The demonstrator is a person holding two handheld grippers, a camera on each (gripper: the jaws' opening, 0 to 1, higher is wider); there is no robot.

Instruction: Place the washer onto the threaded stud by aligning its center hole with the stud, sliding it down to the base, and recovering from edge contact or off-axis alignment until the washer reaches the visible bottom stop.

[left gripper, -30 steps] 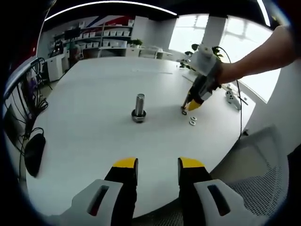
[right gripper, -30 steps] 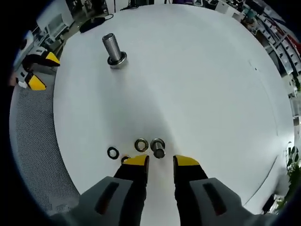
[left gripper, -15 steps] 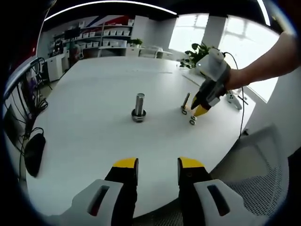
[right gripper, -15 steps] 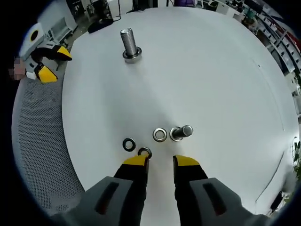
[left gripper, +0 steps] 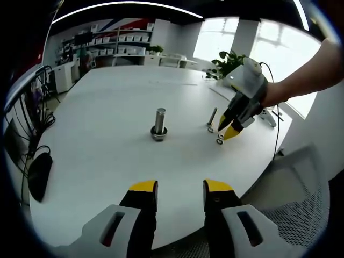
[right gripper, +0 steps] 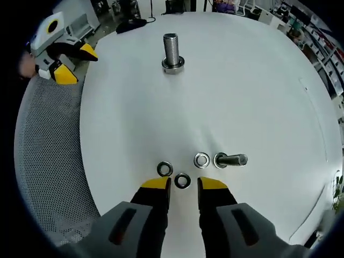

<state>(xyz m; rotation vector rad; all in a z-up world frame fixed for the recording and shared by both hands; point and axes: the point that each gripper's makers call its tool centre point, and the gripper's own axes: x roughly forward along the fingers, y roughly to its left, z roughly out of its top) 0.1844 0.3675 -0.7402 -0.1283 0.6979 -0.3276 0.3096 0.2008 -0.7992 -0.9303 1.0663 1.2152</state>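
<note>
The threaded stud [left gripper: 159, 122] [right gripper: 172, 52] stands upright on its base in the middle of the white table [left gripper: 107, 140] [right gripper: 258, 97]. Three loose washers lie near the right edge. One washer [right gripper: 182, 180] sits flat on the table in the gap between my right gripper's [right gripper: 183, 185] open yellow tips. The other two washers [right gripper: 165, 169] [right gripper: 202, 159] lie just beyond it. In the left gripper view, the right gripper [left gripper: 231, 128] hangs tip-down over the washers [left gripper: 220, 140]. My left gripper [left gripper: 180, 188] [right gripper: 69, 60] is open and holds nothing, near the table's front edge.
A second bolt [right gripper: 231, 160] [left gripper: 212, 119] lies beside the washers. A black mouse [left gripper: 38, 174] rests at the table's left edge. A grey mesh chair [left gripper: 303, 209] [right gripper: 48, 161] stands close to the table edge by both grippers. Shelves line the far wall.
My right gripper shifted sideways along the row of washers, and one washer now lies between its tips instead of beside the left tip. The left gripper stayed still.
</note>
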